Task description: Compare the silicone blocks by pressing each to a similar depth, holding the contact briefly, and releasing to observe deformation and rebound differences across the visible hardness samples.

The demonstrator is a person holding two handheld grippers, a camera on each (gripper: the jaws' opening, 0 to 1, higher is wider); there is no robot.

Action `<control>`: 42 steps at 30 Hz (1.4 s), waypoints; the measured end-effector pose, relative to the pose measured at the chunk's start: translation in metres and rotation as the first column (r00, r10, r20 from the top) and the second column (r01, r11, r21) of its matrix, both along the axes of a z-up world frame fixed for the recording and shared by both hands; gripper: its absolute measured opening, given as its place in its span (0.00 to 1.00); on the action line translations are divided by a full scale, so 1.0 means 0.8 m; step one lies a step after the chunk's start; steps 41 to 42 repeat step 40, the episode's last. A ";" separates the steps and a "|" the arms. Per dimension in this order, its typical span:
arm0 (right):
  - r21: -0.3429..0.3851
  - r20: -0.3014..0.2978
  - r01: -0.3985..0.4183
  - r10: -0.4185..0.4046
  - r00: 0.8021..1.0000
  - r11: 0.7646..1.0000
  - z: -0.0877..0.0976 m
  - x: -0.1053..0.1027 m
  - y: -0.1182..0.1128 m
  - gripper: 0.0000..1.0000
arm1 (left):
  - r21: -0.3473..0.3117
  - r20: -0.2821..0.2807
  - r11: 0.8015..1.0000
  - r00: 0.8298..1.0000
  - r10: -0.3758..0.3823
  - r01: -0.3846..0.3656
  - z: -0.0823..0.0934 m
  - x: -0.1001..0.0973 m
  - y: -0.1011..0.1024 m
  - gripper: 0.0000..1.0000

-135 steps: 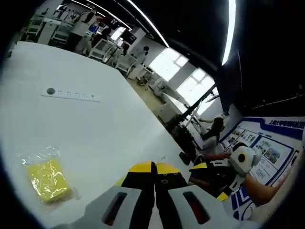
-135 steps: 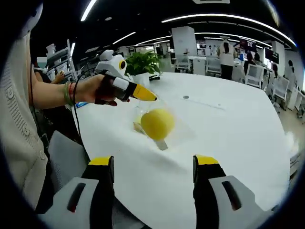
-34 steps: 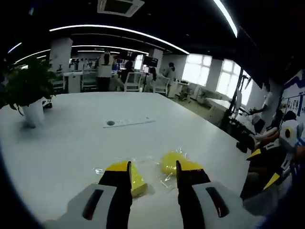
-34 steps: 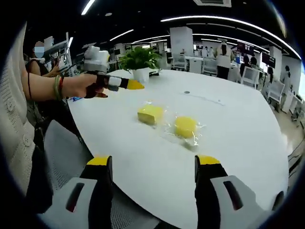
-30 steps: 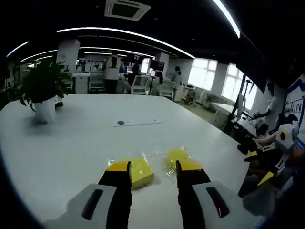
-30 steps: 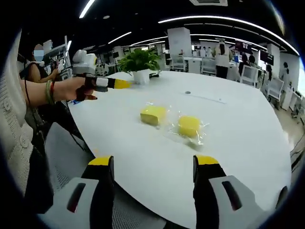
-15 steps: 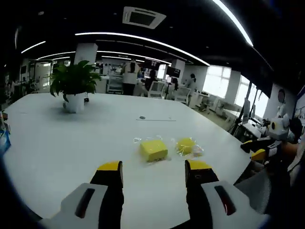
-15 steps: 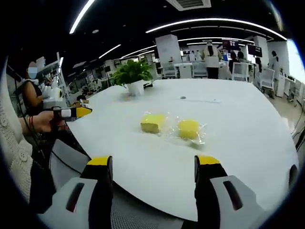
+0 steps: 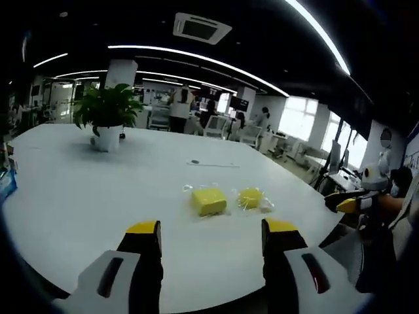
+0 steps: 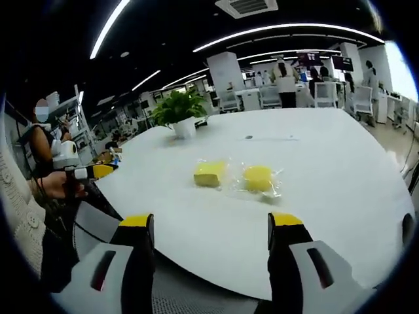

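While both my tools hang spread and empty off the table [image 10: 340, 170] edge, the square block [image 10: 209, 173] and round block [image 10: 258, 177] lie well ahead, nearer my right tool [image 10: 211, 230] than my left tool [image 9: 209, 234].

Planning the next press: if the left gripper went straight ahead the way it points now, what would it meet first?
Probably the square block, which lies ahead between the open left gripper's jaws on the table; depth is uncertain.
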State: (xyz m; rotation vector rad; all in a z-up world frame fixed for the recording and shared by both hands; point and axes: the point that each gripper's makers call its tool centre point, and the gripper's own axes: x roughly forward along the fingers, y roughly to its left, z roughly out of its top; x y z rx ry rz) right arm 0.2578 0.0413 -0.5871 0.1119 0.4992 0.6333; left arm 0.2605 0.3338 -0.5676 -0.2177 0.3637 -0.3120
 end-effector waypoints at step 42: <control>-0.005 0.002 -0.018 0.018 1.000 1.000 -0.011 -0.003 0.017 0.63 | -0.048 -0.030 0.996 0.997 0.071 -0.072 0.000 0.004 0.012 0.65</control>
